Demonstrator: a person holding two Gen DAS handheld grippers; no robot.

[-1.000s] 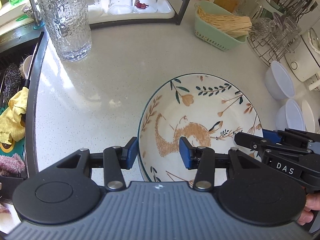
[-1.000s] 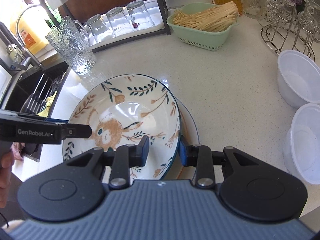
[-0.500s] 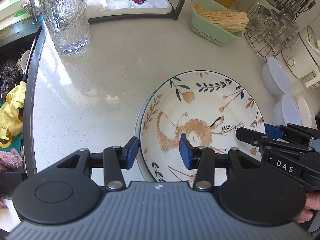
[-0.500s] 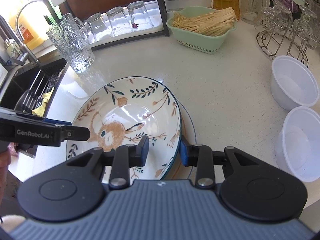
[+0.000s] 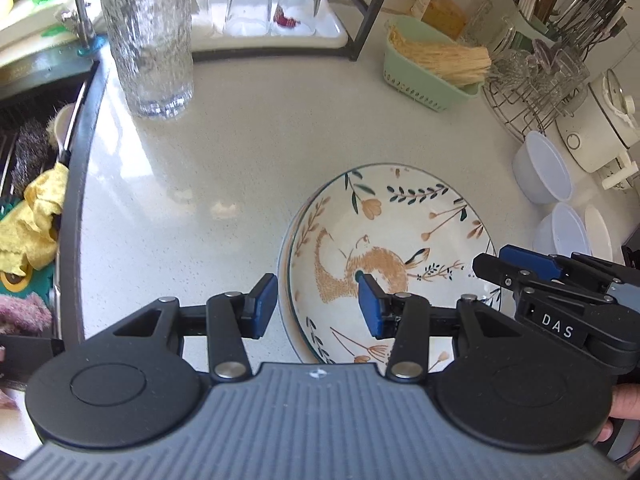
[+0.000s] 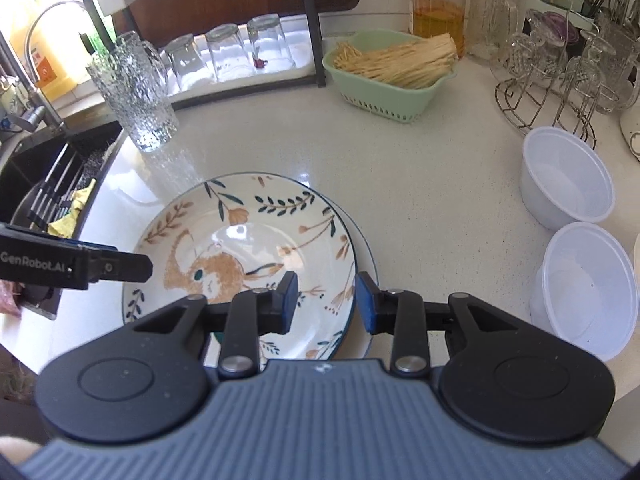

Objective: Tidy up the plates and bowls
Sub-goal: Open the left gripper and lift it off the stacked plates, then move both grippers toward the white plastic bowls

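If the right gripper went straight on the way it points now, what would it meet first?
Most likely the near rim of the painted bowl, which sits between the right gripper pads already; the plate under it lies just beyond. Depth is unclear.

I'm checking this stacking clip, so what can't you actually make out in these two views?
- Lower plate: only a rim crescent shows in both views; the patterned plate covers the rest.
- Patterned plate's near edge: hidden behind each gripper's body.
- Whether either gripper's fingers press the rim: unclear.
- Sink: cut off by the left view's edge.

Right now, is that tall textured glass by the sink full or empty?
Empty, it seems. The tall glass stands upright on the counter; no waterline shows through its clear walls, though the texture blurs the view.
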